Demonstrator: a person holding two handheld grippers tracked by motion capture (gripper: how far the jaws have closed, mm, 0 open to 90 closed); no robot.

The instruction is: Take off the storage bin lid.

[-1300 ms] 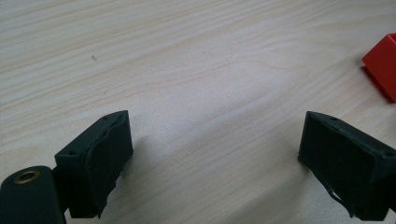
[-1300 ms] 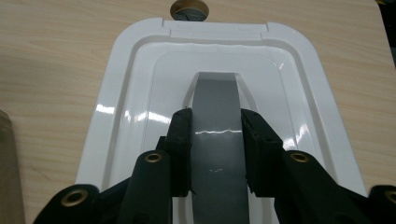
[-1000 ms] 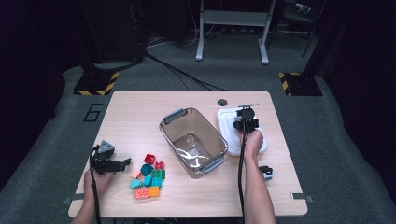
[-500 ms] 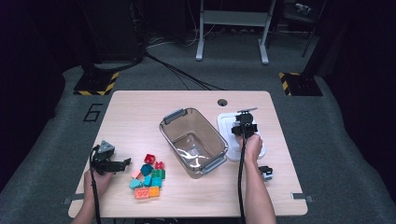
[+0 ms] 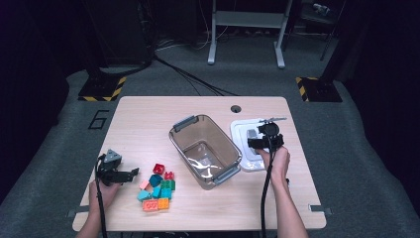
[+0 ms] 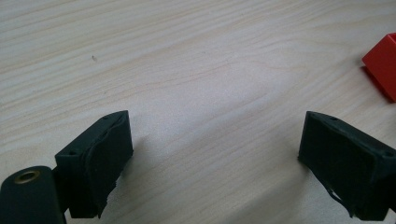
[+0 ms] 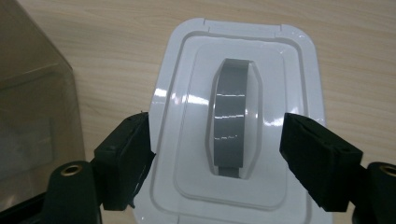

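While the lid lies flat on the table, the work stands between setting it aside and filling the bin.

Step in hand: by my reading, the right gripper [image 5: 263, 142] is letting go of the white lid [image 7: 243, 116] after laying it down; its jaws have just been opening and now stand apart on either side of the lid's grey handle [image 7: 232, 116], pressing on nothing.

Lid: flat on the table [image 5: 148, 119], just right of the clear bin [image 5: 204, 150], grey handle up.

Bin: open and seemingly empty, standing aslant mid-table with grey latches at both ends.

Left gripper [image 5: 130, 173]: low at the table's left, jaws spread wide over bare wood, holding nothing; a red block [image 6: 384, 65] sits just beyond its right jaw in the left gripper view.

Blocks [image 5: 157, 188]: a loose cluster of red, teal, green, pink and orange pieces between the left gripper and the bin, none inside it.

Next move, as a judgement: likely the left gripper goes to the nearest block, closes squarely across its flat sides, and carries it over the bin's rim. The pile is tight, so one jaw may nudge a neighbour. The right gripper should lift clear of the handle without dragging the lid.
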